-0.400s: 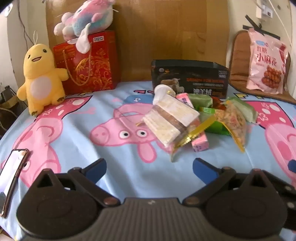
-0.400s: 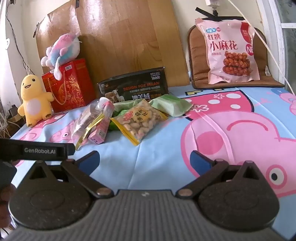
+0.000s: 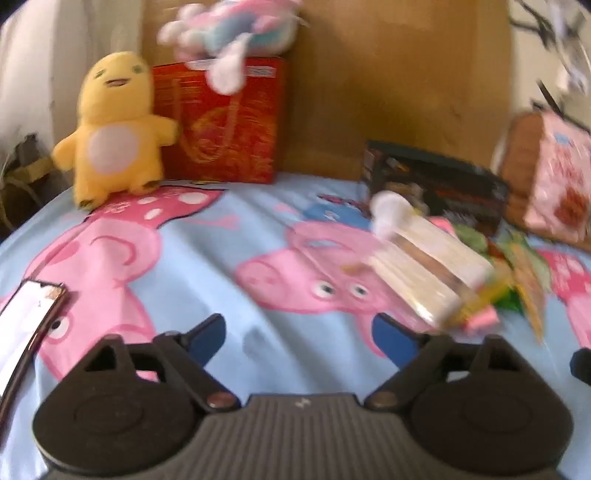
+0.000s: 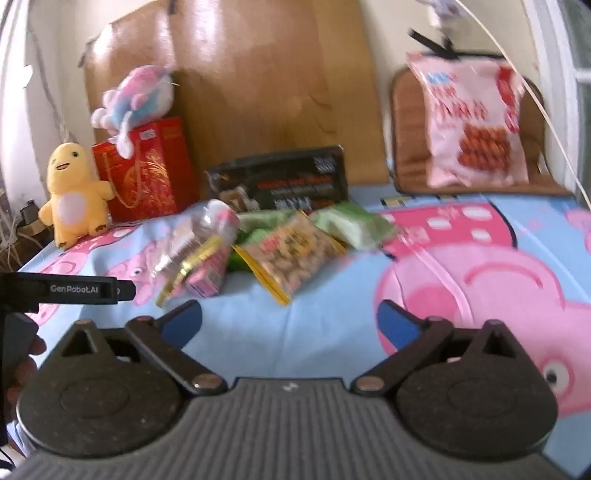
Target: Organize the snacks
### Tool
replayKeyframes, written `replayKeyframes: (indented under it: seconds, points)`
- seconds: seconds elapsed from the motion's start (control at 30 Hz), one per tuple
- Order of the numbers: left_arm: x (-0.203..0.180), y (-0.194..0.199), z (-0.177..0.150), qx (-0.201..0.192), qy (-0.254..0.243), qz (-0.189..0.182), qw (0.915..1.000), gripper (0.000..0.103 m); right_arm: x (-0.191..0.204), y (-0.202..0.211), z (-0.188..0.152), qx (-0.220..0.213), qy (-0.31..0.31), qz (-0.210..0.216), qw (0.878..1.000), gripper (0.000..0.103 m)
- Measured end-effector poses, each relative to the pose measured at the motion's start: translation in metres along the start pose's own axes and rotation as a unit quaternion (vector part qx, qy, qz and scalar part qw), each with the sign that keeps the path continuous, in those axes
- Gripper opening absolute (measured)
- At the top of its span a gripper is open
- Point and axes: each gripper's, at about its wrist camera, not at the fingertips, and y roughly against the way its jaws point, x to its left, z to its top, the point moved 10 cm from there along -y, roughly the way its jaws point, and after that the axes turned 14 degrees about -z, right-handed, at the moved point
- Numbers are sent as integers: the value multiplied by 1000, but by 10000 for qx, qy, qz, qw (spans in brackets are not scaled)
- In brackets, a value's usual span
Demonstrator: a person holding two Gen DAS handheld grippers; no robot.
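Observation:
A pile of snacks lies on the pig-print bedsheet (image 3: pixel 229 258): a clear wafer pack (image 3: pixel 424 273), a small pink carton (image 4: pixel 208 275), a peanut bag (image 4: pixel 291 251) and green packs (image 4: pixel 351 221). A dark box (image 4: pixel 284 181) stands behind the pile. A large pink snack bag (image 4: pixel 472 118) leans on a brown cushion at the back right. My left gripper (image 3: pixel 299 341) is open and empty, with the pile ahead to its right. My right gripper (image 4: pixel 290 319) is open and empty, just short of the pile. The left gripper's body (image 4: pixel 66 290) shows at the right wrist view's left edge.
A yellow plush toy (image 3: pixel 114 129) and a red gift bag (image 3: pixel 221 122) with a pastel plush (image 3: pixel 229 33) on top stand at the back left. A phone (image 3: pixel 26 321) lies at the left edge. A wooden board (image 4: pixel 273 85) leans on the back wall.
The left wrist view has swung left, so the snack pile now sits further right and is blurred. The right wrist view has barely shifted. Both grippers stay open.

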Motion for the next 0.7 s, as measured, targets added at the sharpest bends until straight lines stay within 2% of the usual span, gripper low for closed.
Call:
replayKeyframes:
  seconds: [0.07,0.1,0.17,0.33,0.4,0.43,0.47,0.5,0.53,0.57,0.63,0.7]
  points:
    - [18,-2,-1,-99,257,24,9996,83,9,-2,6,-38,133,226,9996,77]
    - [22,-4,-3,-42,413,-67,9991,81,18,-4,9,-23,195,336,9992,73]
    - [22,-1,1,-212,426,-258,9985,81,29,-11,14,91,222,559,9982,63]
    - [18,-1,0,-306,360,-547,9974,78,49,-36,29,405,-74,850,9955,63]
    - [18,0,-4,-329,413,-573,9970,78,54,-49,30,702,-298,1018,9919,58]
    - [19,0,-5,-322,441,-588,9968,78,57,-54,29,818,-434,1127,9893,53]
    - [20,-1,-5,-310,467,-611,9966,78,59,-59,30,904,-536,1204,9871,33]
    - [20,-1,-6,-300,494,-625,9964,78,62,-62,29,1002,-577,1293,9848,23]
    - [20,-1,-6,-293,516,-637,9962,78,65,-65,30,1082,-628,1370,9826,19]
    - [20,-1,-7,-314,551,-629,9960,77,66,-65,31,1114,-724,1457,9804,5]
    - [20,0,-8,-323,576,-652,9957,77,65,-57,38,1068,-815,1622,9776,3]
    - [18,0,-8,-331,653,-691,9949,77,60,-41,48,803,-751,1595,9811,2]
